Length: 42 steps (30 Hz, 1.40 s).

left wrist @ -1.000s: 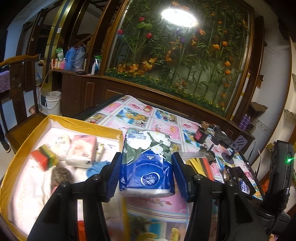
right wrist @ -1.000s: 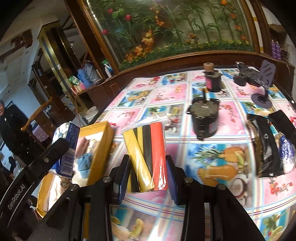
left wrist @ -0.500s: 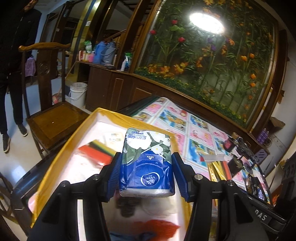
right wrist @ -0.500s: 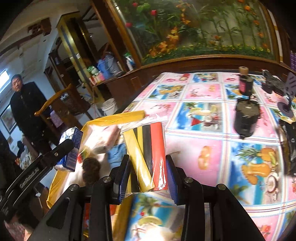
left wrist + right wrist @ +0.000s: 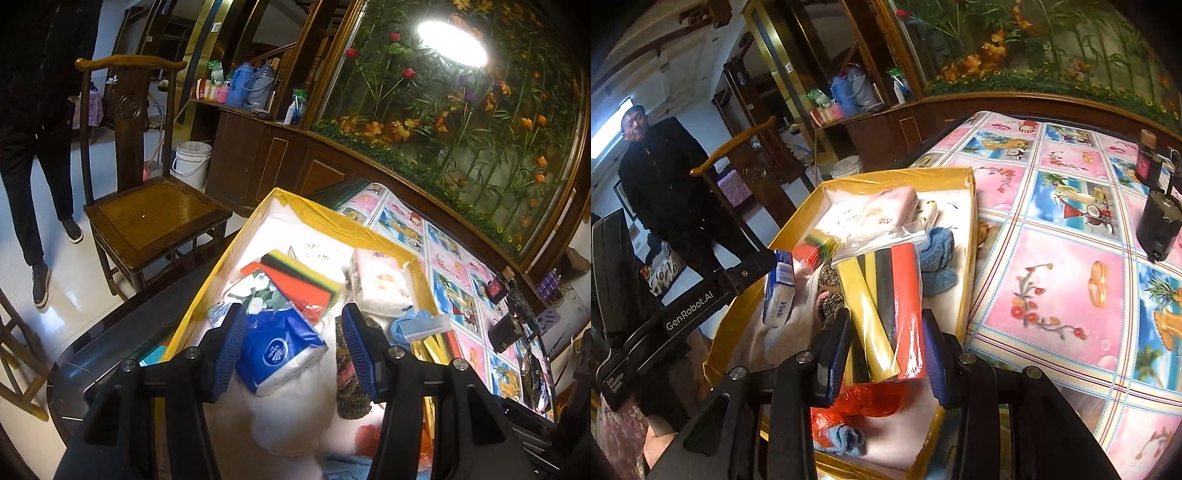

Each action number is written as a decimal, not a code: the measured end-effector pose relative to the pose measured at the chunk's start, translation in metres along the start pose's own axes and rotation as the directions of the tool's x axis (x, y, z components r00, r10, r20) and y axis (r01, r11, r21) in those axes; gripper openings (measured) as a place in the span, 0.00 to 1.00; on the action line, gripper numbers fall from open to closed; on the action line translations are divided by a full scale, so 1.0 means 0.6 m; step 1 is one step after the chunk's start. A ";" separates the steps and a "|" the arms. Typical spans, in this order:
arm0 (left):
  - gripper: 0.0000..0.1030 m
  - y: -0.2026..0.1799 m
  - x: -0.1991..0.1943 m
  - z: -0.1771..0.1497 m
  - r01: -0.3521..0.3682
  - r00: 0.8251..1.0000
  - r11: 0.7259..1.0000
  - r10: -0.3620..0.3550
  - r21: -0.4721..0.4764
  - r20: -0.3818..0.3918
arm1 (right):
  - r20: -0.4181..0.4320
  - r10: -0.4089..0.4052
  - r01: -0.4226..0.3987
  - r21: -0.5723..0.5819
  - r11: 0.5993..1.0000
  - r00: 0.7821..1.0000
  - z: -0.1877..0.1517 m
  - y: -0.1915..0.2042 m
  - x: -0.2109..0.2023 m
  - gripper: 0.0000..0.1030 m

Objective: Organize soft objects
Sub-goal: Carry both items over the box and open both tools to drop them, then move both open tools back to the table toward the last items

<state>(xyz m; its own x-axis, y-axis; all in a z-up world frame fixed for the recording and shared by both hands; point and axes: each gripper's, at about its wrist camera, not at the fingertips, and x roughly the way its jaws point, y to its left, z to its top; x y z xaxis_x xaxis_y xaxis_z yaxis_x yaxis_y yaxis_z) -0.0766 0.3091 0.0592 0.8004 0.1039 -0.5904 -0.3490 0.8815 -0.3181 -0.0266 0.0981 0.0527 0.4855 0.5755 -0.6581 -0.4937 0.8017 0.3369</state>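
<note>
The yellow box (image 5: 325, 218) (image 5: 753, 288) holds soft things: a pink tissue pack (image 5: 376, 284) (image 5: 871, 214), a striped sponge pack (image 5: 299, 277), a blue knit cloth (image 5: 938, 258) and a scourer (image 5: 831, 295). My left gripper (image 5: 295, 350) is open over the box. The blue tissue pack (image 5: 277, 347) (image 5: 781, 291) lies tilted between its jaws, touching only the left pad. My right gripper (image 5: 886, 350) is shut on a clear bag of yellow, black and red strips (image 5: 886, 302) and holds it over the box's near right side.
The box sits at the left end of a table with a pink and blue picture cloth (image 5: 1052, 240). A black cylinder (image 5: 1160, 225) and a dark bottle (image 5: 1145, 158) stand at the right. A wooden chair (image 5: 147, 210) and a person (image 5: 661, 192) are left of the table.
My left gripper has opened and the blue tissue pack has dropped tilted into the box. My right gripper has carried the bag of strips left, over the box.
</note>
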 end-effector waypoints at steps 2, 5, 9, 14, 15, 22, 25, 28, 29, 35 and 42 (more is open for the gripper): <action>0.51 0.003 0.004 -0.003 -0.001 1.000 1.000 0.001 -0.003 -0.009 | -0.009 0.001 -0.001 -0.005 1.000 1.000 -0.002 0.004 0.007 0.40; 0.51 0.006 0.007 -0.003 -0.001 1.000 1.000 0.001 -0.005 -0.018 | -0.019 0.002 -0.002 -0.009 1.000 1.000 -0.001 0.008 0.017 0.40; 0.51 0.009 0.008 -0.006 0.002 1.000 1.000 -0.002 -0.008 -0.024 | -0.038 0.017 -0.018 -0.010 1.000 0.999 -0.002 0.010 0.030 0.40; 0.52 0.010 0.011 -0.006 0.002 0.999 1.000 -0.003 -0.014 -0.043 | -0.036 0.020 -0.020 -0.007 1.000 0.999 -0.002 0.007 0.031 0.42; 0.52 0.010 0.011 -0.006 0.001 0.999 1.000 -0.002 -0.014 -0.044 | -0.039 0.019 -0.019 -0.009 1.000 0.999 -0.002 0.006 0.030 0.42; 0.60 0.005 0.006 -0.008 0.009 0.999 1.000 -0.009 -0.004 -0.048 | -0.008 0.008 -0.008 -0.045 0.999 1.000 -0.003 0.009 0.013 0.51; 0.60 0.001 0.005 -0.009 0.009 0.999 1.000 -0.009 -0.003 -0.049 | -0.001 0.013 -0.013 -0.053 0.999 1.000 -0.005 0.010 0.006 0.51; 0.60 -0.005 0.001 -0.009 0.015 0.999 1.000 -0.015 0.000 -0.043 | -0.001 0.034 -0.034 -0.040 0.999 0.999 -0.005 0.002 -0.004 0.51; 0.61 -0.009 -0.001 -0.010 0.019 0.999 1.000 -0.019 0.003 -0.041 | 0.002 0.039 -0.039 -0.031 0.999 0.999 -0.006 -0.003 -0.008 0.51; 0.61 -0.052 -0.013 -0.015 0.046 0.999 0.998 -0.045 0.032 -0.025 | 0.042 0.036 -0.038 0.026 0.999 0.998 -0.006 -0.054 -0.051 0.51; 0.65 -0.164 -0.034 -0.045 0.144 0.990 0.978 -0.141 0.150 -0.026 | 0.117 -0.024 0.007 0.145 0.989 0.993 0.003 -0.160 -0.125 0.51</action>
<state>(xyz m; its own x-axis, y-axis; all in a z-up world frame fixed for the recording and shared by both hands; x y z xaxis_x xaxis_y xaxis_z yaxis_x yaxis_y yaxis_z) -0.0719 0.2078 0.0829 0.8286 -0.0337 -0.5589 -0.1537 0.9462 -0.2849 -0.0144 -0.0214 0.0708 0.5780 0.5711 -0.5828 -0.3809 0.8205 0.4263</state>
